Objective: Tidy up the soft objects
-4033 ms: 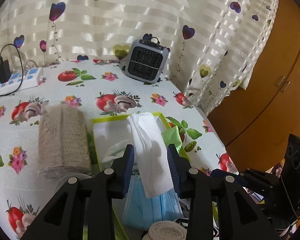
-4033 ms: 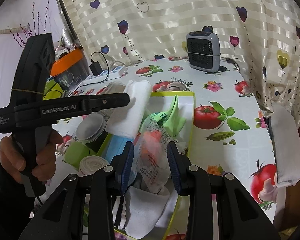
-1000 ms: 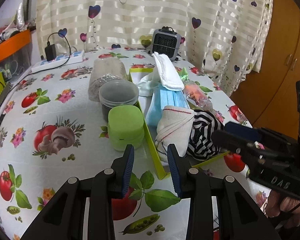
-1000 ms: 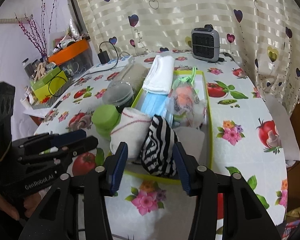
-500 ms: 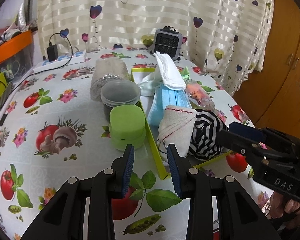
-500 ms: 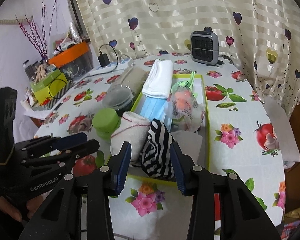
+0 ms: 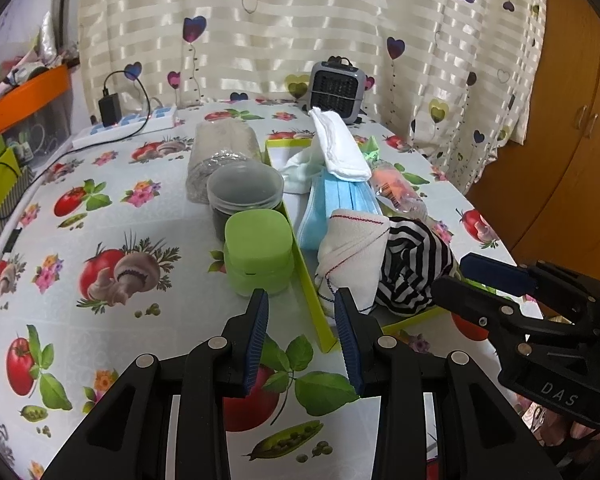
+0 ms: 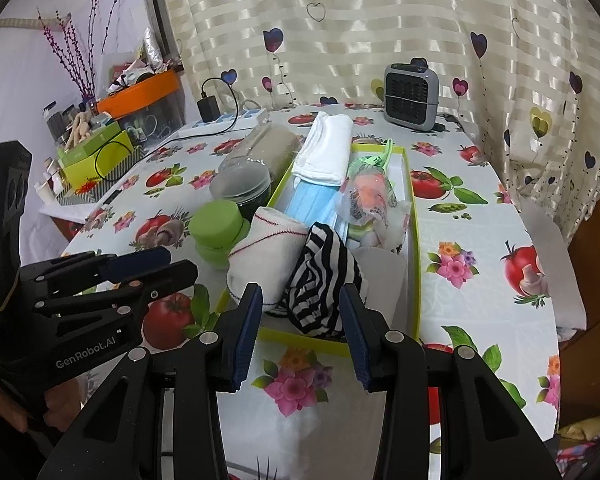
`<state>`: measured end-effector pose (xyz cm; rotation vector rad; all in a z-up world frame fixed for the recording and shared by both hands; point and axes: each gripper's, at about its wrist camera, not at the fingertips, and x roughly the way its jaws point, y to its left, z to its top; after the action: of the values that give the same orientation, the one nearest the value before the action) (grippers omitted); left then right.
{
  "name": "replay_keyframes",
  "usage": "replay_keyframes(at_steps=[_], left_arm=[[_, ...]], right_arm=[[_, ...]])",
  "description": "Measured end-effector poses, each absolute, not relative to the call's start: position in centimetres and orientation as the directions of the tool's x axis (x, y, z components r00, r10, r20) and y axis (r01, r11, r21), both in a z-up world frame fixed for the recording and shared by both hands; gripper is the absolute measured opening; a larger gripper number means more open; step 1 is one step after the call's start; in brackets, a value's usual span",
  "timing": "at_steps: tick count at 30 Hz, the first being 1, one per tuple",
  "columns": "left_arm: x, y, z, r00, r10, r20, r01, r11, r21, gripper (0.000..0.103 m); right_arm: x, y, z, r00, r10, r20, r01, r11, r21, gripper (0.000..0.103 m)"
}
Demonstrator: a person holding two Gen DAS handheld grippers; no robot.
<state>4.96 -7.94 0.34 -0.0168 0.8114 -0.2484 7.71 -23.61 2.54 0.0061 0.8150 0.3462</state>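
Note:
A lime-green tray [image 7: 309, 280] [image 8: 414, 240] on the flowered tablecloth holds soft things. They are a white rolled sock [image 7: 352, 248] [image 8: 268, 240], a black-and-white striped cloth [image 7: 412, 268] [image 8: 324, 276], blue face masks [image 7: 340, 200] [image 8: 312, 204], a folded white towel [image 7: 340, 148] [image 8: 326, 148] and a clear packet with orange contents [image 7: 396, 192] [image 8: 368, 196]. My left gripper [image 7: 300, 304] [image 8: 180, 263] hangs open and empty before the tray's near left corner. Open and empty too, my right gripper [image 8: 300, 296] [image 7: 454, 274] hovers short of the tray's near end.
Left of the tray stand a green lidded jar [image 7: 258, 248], clear-lidded tubs [image 7: 244, 192] and a bagged beige cloth roll [image 7: 220, 148]. A small heater [image 7: 336, 92] and a power strip [image 7: 128, 126] sit at the back. A white cloth [image 8: 556, 264] drapes over the table's right edge.
Four seconds ago the left gripper held the white towel and the right held the packet; both now lie in the tray, the grippers pulled back. Over the last second the right jaws narrowed slightly.

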Motion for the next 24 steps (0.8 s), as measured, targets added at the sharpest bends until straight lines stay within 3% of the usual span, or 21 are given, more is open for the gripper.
replay_keyframes(at_steps=[24], left_arm=[[4.68,-7.69,0.42,0.65,-0.219,-0.727,0.203,0.973,-0.112,0.033]], right_arm=[[7.07,-22.57,2.48,0.627,0.297,-0.72,-0.321,0.941,0.109,0.041]])
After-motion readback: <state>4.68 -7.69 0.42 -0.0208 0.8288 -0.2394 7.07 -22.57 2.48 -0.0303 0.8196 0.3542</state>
